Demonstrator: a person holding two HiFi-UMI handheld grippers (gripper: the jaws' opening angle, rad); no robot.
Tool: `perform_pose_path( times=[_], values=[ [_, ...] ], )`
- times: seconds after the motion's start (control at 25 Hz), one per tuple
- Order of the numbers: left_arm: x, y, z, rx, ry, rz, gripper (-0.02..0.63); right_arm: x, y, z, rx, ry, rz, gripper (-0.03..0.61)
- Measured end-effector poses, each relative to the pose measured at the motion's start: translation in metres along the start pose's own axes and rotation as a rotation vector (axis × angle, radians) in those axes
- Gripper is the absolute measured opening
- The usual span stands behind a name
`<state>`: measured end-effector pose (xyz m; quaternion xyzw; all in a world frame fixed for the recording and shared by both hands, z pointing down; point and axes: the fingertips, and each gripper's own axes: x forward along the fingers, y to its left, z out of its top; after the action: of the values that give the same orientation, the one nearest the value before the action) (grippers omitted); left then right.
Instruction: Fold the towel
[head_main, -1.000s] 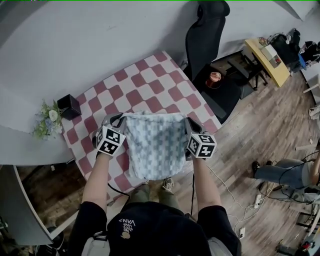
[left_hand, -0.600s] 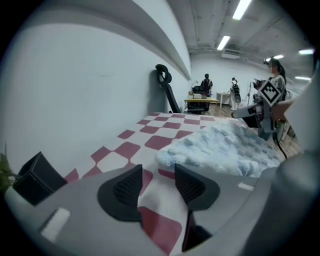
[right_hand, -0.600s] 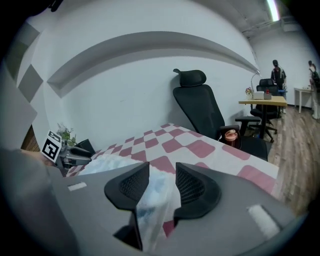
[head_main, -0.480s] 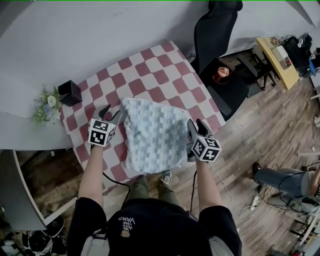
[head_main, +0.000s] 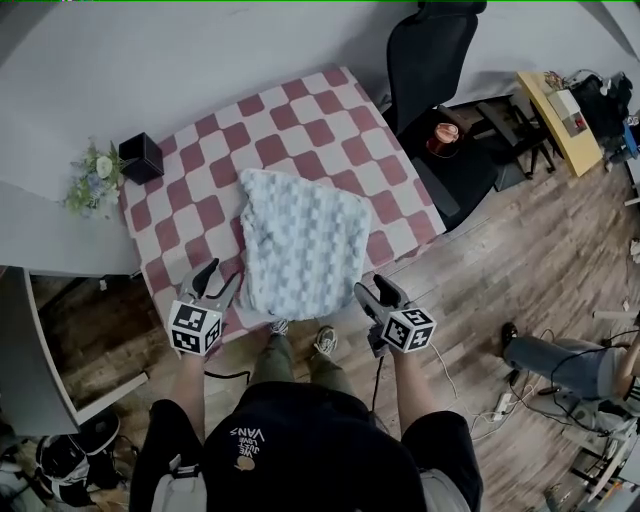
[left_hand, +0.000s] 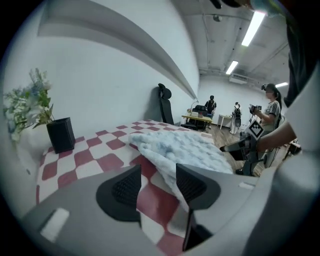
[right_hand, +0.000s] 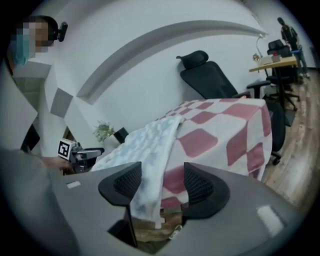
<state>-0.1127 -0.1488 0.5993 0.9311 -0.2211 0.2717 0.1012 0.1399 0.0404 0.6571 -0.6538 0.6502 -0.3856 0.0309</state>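
Towel place: I see the towel (head_main: 300, 245) lying flat in one layer on the red-and-white checked cloth (head_main: 290, 130) of the tabletop (head_main: 400, 185), on the half nearer me.
Towel long axis: it runs from my edge of the tabletop toward the far wall, a little slanted in the head view. The far edge slopes, with its left corner further from me than its right.
Towel near end: it reaches my edge of the tabletop and droops over it. My right gripper view shows that end (right_hand: 150, 145) hanging down the side of the cloth.
Towel surface: pale blue-and-white check, puffy, with some wrinkles (left_hand: 185, 147).
Left tool: my left tool (head_main: 220, 278) is at my edge of the tabletop, just left of the towel's near-left corner and clear of it. Its jaws have just been opening and stand apart with nothing pinched (left_hand: 157, 182); the towel's edge lies past the right jaw.
Right tool: my right tool (head_main: 373, 288) is off the near edge, to the right of the towel's near-right corner. Its jaws have just been opening and stand wide (right_hand: 162, 182); the hanging towel shows through the gap beyond the tips, not gripped.
Other things: flowers (head_main: 92, 180) and a black pot (head_main: 140, 157) sit at the far-left corner, and a black chair (head_main: 430, 60) stands past the far-right side.
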Motion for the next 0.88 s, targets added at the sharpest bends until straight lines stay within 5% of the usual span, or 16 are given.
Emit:
perform_pose_path(
  times=[0.36,0.72,0.88],
  values=[
    [-0.028,-0.082,-0.042,-0.044,0.013,-0.07,0.218,-0.007,0.011,-0.081,0.003,0.175,0.175,0.272],
    [-0.029,-0.103,-0.064,-0.096,0.031,0.029,0.218,0.012,0.015,-0.114,-0.032,0.25,0.253,0.272],
    [-0.016,-0.101,-0.069,-0.184,0.032,0.066,0.218,0.02,0.021,-0.119,-0.06,0.26,0.278,0.27]
  ],
)
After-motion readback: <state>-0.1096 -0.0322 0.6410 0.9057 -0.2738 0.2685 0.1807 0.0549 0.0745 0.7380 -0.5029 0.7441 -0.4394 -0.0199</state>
